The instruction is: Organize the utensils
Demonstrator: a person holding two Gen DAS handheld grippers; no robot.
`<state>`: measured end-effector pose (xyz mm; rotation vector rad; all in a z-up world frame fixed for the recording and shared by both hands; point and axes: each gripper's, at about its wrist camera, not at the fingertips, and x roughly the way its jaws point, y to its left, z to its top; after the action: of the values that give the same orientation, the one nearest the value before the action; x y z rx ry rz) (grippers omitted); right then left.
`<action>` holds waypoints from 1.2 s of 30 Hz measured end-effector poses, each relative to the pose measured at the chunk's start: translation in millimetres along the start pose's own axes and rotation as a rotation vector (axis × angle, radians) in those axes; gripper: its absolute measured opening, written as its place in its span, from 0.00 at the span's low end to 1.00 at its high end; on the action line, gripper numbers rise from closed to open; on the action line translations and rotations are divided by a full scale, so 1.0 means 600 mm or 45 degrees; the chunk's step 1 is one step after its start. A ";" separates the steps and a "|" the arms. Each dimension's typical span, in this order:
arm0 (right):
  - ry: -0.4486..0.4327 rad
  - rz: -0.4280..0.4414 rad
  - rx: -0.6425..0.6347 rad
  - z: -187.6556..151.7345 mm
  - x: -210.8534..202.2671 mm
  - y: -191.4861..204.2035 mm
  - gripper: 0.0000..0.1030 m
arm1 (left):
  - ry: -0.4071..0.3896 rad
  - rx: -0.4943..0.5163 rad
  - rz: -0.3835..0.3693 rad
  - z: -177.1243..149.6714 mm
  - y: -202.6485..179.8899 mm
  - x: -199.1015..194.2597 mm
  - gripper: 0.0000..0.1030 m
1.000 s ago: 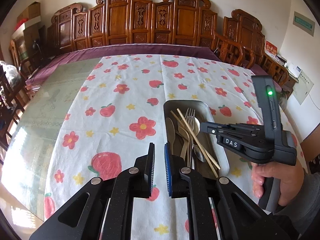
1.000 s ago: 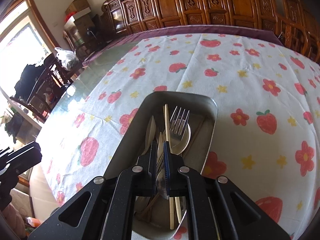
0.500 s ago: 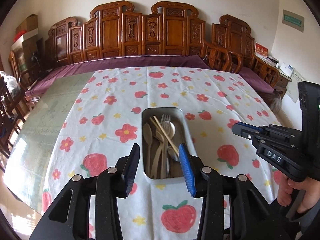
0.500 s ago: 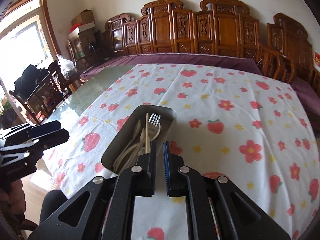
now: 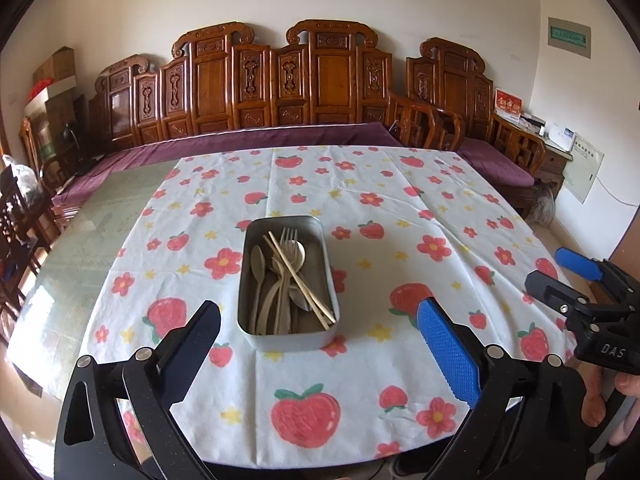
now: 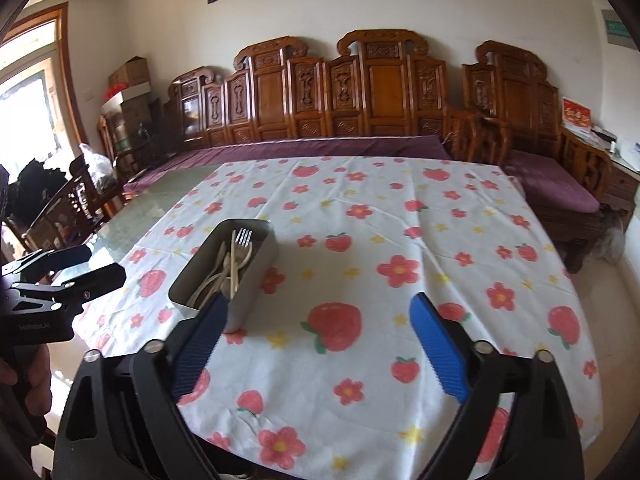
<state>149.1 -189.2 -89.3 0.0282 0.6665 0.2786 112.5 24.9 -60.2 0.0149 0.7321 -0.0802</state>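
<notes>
A grey metal tray (image 5: 327,264) sits on the strawberry-print tablecloth (image 5: 400,256) in the middle of the table. It holds a metal fork (image 5: 289,238), several pale spoons (image 5: 256,260) and a pair of wooden chopsticks (image 5: 300,280). The tray also shows in the right wrist view (image 6: 256,268). My left gripper (image 5: 318,322) is open and empty, held back near the table's front edge in front of the tray. My right gripper (image 6: 316,316) is open and empty, right of the tray; it shows in the left wrist view (image 5: 556,268).
Carved wooden benches (image 5: 280,80) with purple cushions line the far wall. Bare glass tabletop (image 5: 92,216) lies left of the cloth. Dark chairs (image 6: 68,204) stand at the left. A side cabinet (image 5: 560,152) stands at the right.
Both grippers have pulled back from the tray toward the table's front edge and opened wide. The utensils stay in the tray.
</notes>
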 end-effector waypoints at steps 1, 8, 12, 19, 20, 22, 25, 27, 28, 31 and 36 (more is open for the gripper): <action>-0.008 -0.018 0.005 -0.002 -0.010 -0.005 0.97 | -0.003 0.002 0.002 -0.002 -0.004 -0.004 0.92; -0.063 -0.082 0.020 0.000 -0.061 -0.016 0.97 | -0.044 0.021 0.001 0.001 -0.028 -0.046 0.92; -0.129 -0.076 0.021 0.014 -0.097 -0.016 0.97 | -0.093 0.024 -0.013 0.015 -0.037 -0.081 0.92; -0.255 -0.104 -0.026 0.049 -0.164 0.002 0.97 | -0.201 0.016 -0.034 0.049 -0.044 -0.154 0.92; -0.270 -0.105 -0.029 0.053 -0.173 0.003 0.97 | -0.213 0.018 -0.031 0.052 -0.045 -0.161 0.92; -0.306 -0.103 -0.033 0.062 -0.194 0.006 0.97 | -0.247 0.021 -0.013 0.059 -0.045 -0.182 0.92; -0.349 -0.092 -0.033 0.072 -0.223 0.010 0.97 | -0.277 0.017 0.003 0.066 -0.045 -0.205 0.92; -0.370 -0.090 -0.037 0.076 -0.239 0.015 0.97 | -0.297 0.013 0.012 0.068 -0.045 -0.217 0.92; -0.380 -0.089 -0.038 0.077 -0.246 0.016 0.97 | -0.308 0.007 0.018 0.068 -0.044 -0.224 0.92; -0.399 -0.088 -0.039 0.076 -0.261 0.019 0.97 | -0.326 -0.011 0.035 0.067 -0.041 -0.236 0.92; -0.401 -0.086 -0.041 0.072 -0.268 0.020 0.97 | -0.339 -0.014 0.046 0.061 -0.039 -0.243 0.92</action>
<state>51.9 -217.7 43.4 0.0183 0.3493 0.2139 27.0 10.2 64.5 0.0065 0.4662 -0.0425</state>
